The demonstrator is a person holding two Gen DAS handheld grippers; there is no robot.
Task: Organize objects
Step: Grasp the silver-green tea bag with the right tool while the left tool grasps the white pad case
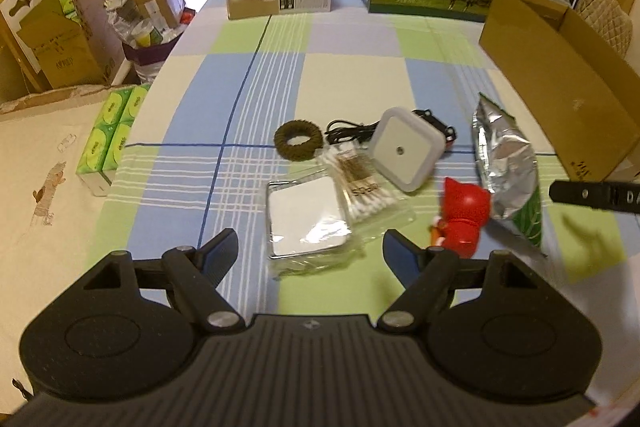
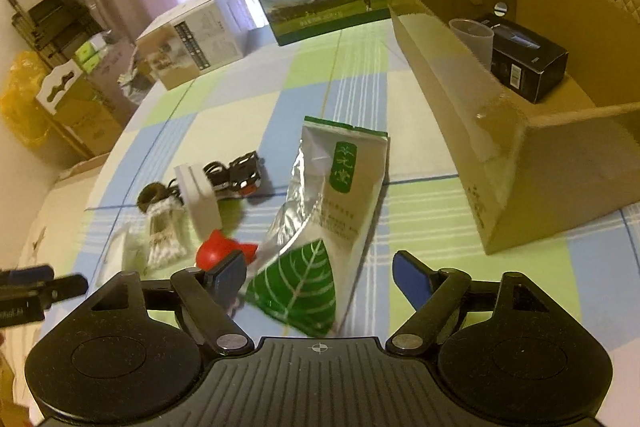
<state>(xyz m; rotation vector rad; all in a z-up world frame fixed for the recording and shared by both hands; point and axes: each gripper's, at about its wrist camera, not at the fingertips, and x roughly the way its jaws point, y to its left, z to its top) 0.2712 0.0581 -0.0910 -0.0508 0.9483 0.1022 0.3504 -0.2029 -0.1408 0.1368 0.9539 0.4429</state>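
- The left gripper (image 1: 308, 251) had its fingers spread wide and held nothing. It hung over a clear bag with a white square (image 1: 306, 223) inside.
- The right gripper (image 2: 320, 277) was spread wide too, with the silver and green pouch (image 2: 320, 227) lying between its fingers.
- A red toy (image 1: 460, 223) lay just left of the pouch.
- The brown box (image 2: 500, 131) stood to the far right, with a black box (image 2: 528, 61) inside.

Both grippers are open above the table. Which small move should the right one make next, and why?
Probably close the right gripper on the silver foil pouch with the green leaf. The pouch already lies between its open fingers, and the open brown cardboard box beside it holds other items, so it seems the destination.
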